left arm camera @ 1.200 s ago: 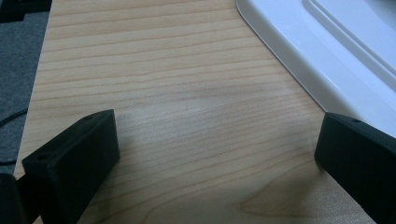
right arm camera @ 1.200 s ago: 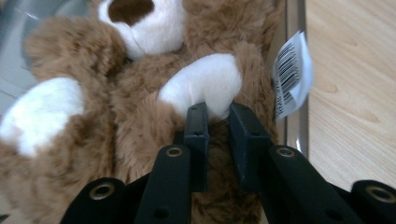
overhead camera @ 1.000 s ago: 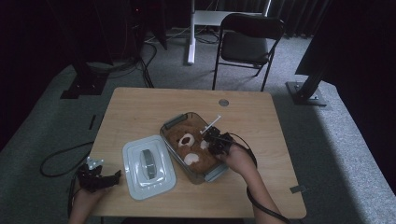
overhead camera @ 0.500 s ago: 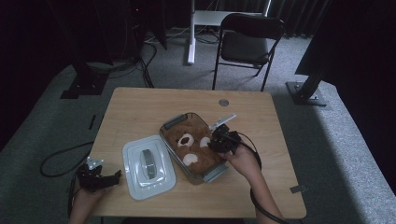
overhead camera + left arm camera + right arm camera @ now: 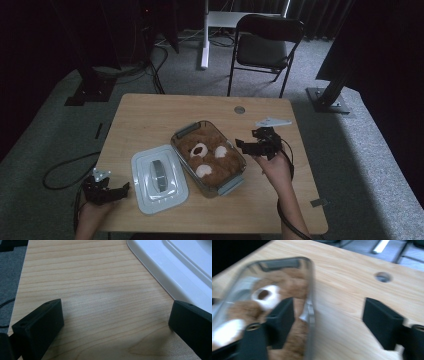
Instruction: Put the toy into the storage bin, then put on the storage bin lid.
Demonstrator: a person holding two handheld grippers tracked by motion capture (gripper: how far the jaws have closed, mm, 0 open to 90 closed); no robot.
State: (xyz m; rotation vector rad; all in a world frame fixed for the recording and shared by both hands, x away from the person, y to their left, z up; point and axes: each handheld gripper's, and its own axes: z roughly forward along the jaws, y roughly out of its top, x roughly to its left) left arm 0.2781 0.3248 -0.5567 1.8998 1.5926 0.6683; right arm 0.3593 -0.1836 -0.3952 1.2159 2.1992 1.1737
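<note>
A clear container (image 5: 183, 131) with grey end clips stands at the table's middle, and a brown teddy bear (image 5: 210, 155) lies inside it. Its white lid (image 5: 159, 177) rests flat on the table to its left. My right gripper (image 5: 239, 145) hovers just right of the container, pointing at it. Its jaws have just been opening and grip nothing. In the right gripper view the open right gripper (image 5: 329, 320) looks down on the container's rim (image 5: 310, 302) and the bear (image 5: 264, 295). My left gripper (image 5: 127, 186) rests open near the lid; bare wood lies between the jaws of this left gripper (image 5: 116, 322), with the lid (image 5: 175, 265) beyond.
A round cable grommet (image 5: 239, 109) sits in the table's far right part. A folding chair (image 5: 267, 45) and stand bases (image 5: 330, 100) are on the carpet behind the table. Cables trail off the front-left edge.
The right gripper has drawn back to the right from over the container, risen a little, and its jaws have gone from shut to open. The left hand has stayed put.
</note>
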